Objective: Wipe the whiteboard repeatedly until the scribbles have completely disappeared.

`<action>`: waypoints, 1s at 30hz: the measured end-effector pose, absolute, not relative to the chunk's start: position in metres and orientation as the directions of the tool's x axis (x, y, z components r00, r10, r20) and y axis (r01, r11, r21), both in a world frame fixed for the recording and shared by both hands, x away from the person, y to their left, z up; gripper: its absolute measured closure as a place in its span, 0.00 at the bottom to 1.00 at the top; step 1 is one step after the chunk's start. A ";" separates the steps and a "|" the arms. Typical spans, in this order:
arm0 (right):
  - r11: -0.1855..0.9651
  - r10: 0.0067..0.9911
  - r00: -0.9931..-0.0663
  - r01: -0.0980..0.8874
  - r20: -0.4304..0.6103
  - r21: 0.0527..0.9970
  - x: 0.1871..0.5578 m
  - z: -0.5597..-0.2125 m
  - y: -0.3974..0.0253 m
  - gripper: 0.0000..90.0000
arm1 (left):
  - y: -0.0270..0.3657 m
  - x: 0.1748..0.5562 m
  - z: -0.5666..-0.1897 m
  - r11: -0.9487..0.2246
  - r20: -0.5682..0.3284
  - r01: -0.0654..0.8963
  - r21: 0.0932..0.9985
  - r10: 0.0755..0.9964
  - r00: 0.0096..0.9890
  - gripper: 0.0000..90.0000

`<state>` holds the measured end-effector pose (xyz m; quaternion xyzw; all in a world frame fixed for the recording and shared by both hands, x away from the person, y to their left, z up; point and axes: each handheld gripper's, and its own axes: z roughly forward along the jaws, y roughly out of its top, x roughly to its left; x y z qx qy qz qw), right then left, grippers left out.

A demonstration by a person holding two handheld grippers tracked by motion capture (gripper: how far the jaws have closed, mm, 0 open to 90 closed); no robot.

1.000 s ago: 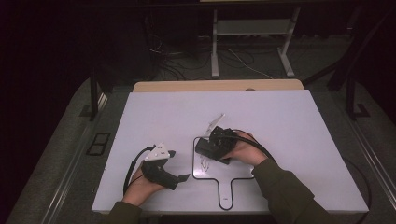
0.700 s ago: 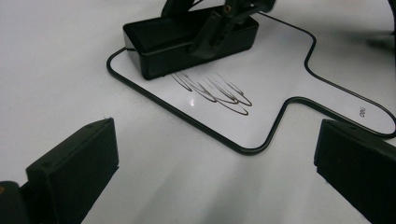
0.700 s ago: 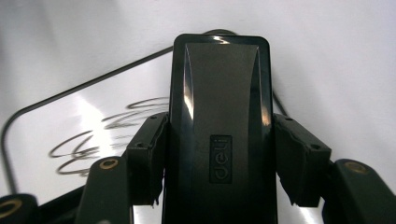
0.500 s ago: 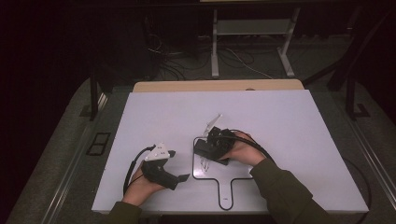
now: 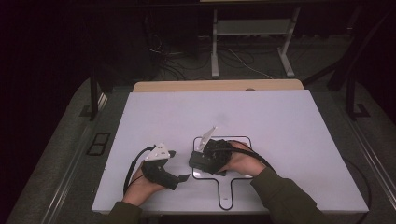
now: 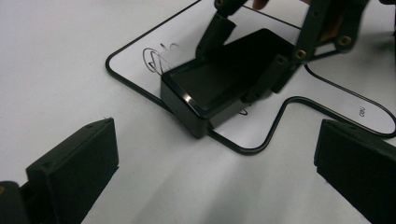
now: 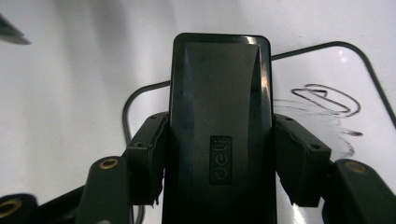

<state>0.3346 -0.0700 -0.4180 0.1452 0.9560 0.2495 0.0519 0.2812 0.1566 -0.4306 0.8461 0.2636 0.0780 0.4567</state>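
— Since a second ago we see little movement: the right gripper (image 5: 201,161) has shifted only slightly over the black outline (image 5: 243,138) drawn on the white table (image 5: 280,121), and the left gripper (image 5: 180,165) has stayed where it was.

— Agreed. What do we make of the right one's hold?

— In the right gripper view its two jaws press against the long sides of the black eraser block (image 7: 219,121), one on each side, so we call it clamped on the block. The word "deli" is embossed on the block's top face.

— And where does the block sit?

— In the left gripper view we see the black eraser block (image 6: 224,81) flat on the table, across the edge of the outline, with a scribbled pen mark (image 6: 156,56) just beside its far end.

— The left gripper?

— Its jaws stand wide apart in its own view, with nothing between them but bare table; it rests near the front edge, pointing toward the block, well short of touching it.
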 end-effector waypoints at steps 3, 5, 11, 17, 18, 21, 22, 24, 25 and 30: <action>0.827 0.328 -0.944 0.265 -0.041 0.496 0.340 -0.418 -0.072 0.43 | 0.156 0.281 -0.431 -0.442 -0.111 0.376 0.814 0.517 0.849 0.00; 0.820 0.337 -0.941 0.278 -0.030 0.500 0.343 -0.419 -0.074 0.43 | 0.157 0.281 -0.431 -0.440 -0.114 0.379 0.814 0.519 0.847 0.00; 0.836 0.289 -0.957 0.239 -0.027 0.494 0.333 -0.418 -0.069 0.43 | 0.157 0.282 -0.431 -0.444 -0.110 0.376 0.814 0.517 0.849 0.00; 0.842 0.293 -0.954 0.225 -0.065 0.491 0.335 -0.419 -0.068 0.43 | 0.156 0.281 -0.431 -0.445 -0.108 0.374 0.814 0.517 0.849 0.00; 0.835 0.306 -0.950 0.239 -0.058 0.495 0.338 -0.419 -0.069 0.43 | 0.156 0.281 -0.431 -0.443 -0.111 0.377 0.814 0.518 0.848 0.00; 0.831 0.331 -0.941 0.256 -0.070 0.494 0.344 -0.419 -0.071 0.43 | 0.157 0.281 -0.431 -0.443 -0.112 0.378 0.813 0.518 0.848 0.00; 0.828 0.336 -0.940 0.261 -0.066 0.496 0.345 -0.419 -0.071 0.43 | 0.157 0.281 -0.431 -0.443 -0.112 0.379 0.813 0.519 0.848 0.00; 0.837 0.328 -0.942 0.250 -0.078 0.487 0.342 -0.419 -0.070 0.43 | 0.157 0.281 -0.431 -0.442 -0.112 0.378 0.813 0.519 0.848 0.00; 0.837 0.328 -0.942 0.250 -0.078 0.487 0.342 -0.419 -0.070 0.43 | 0.157 0.281 -0.431 -0.442 -0.111 0.378 0.814 0.519 0.847 0.00; 0.849 0.285 -0.957 0.225 -0.056 0.477 0.329 -0.418 -0.068 0.43 | 0.157 0.281 -0.431 -0.445 -0.108 0.376 0.813 0.518 0.848 0.00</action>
